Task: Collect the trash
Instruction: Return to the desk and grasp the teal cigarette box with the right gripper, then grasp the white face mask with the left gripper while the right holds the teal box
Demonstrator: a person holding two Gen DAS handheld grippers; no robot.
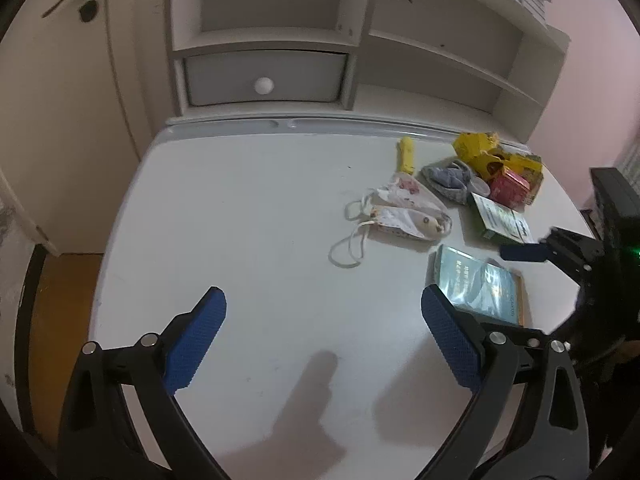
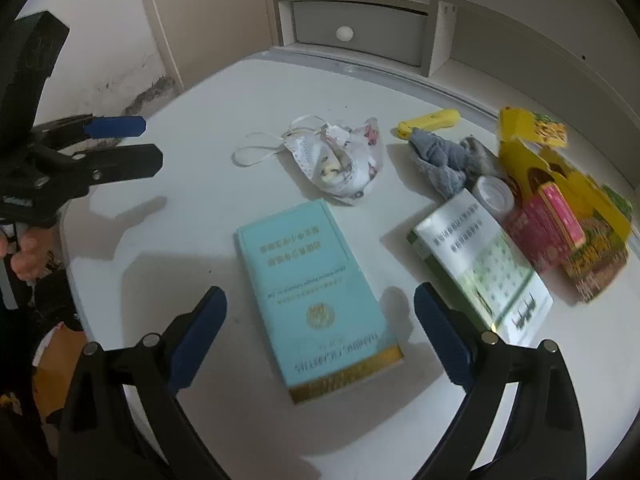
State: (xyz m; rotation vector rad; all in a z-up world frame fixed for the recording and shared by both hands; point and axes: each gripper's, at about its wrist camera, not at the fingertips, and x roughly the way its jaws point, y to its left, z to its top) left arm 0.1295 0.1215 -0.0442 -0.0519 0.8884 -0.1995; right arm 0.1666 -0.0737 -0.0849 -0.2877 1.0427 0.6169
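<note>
Both grippers hover spread apart, empty, above the white table (image 1: 240, 220). Right gripper (image 2: 320, 340) straddles a teal carton (image 2: 316, 296); left gripper (image 1: 324, 340) is over bare tabletop.

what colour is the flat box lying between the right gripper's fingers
The flat box is light teal with a gold band at one end; the right wrist view shows it best.

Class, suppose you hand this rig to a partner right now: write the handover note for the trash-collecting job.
Left gripper: open, empty, over bare table.
Right gripper: open, empty, above the teal box.
On the table: face masks, green box, grey cloth, yellow tool, yellow and pink packaging.
Done: nothing visibly collected. Left: everything; no bin in view.
</note>
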